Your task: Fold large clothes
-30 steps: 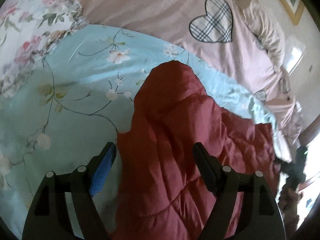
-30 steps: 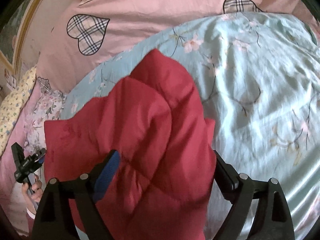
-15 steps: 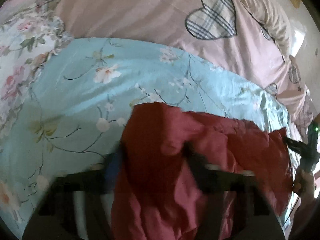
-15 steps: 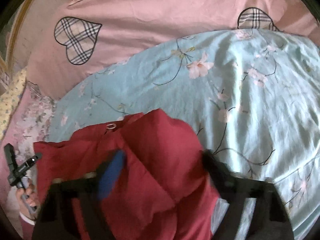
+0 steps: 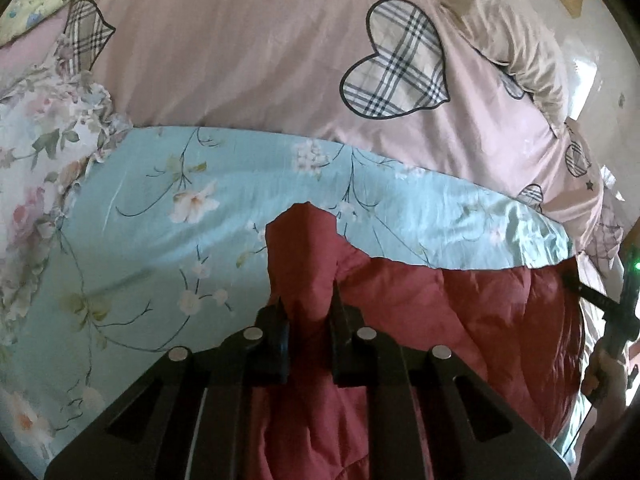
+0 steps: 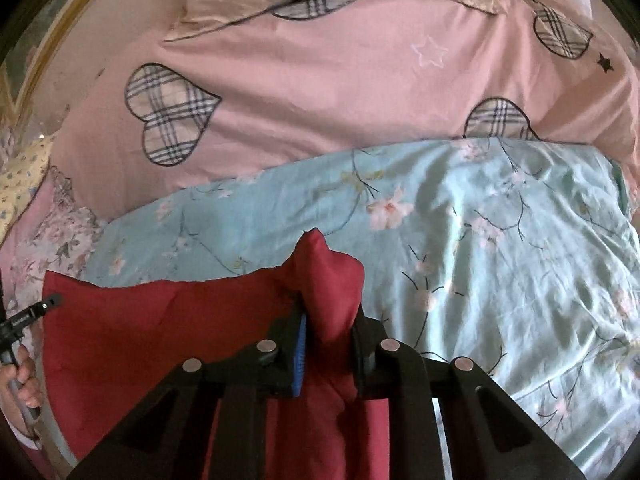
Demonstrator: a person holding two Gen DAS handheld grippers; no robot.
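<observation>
- Bedding fills the background: a pale blue floral quilt [image 5: 168, 240] over a pink heart-patterned sheet [image 5: 248, 60].
- I hold a dark red quilted padded garment [image 5: 460, 312] bunched on the quilt; by my judgement folding has barely begun.
- Left tool [image 5: 306, 316] is clamped on one raised edge of the garment; right tool [image 6: 328, 332], its jaws closing, pinches another.

Dim, soft daylight perhaps from the right, heavy fisheye bending at dark edges, slight blur
</observation>
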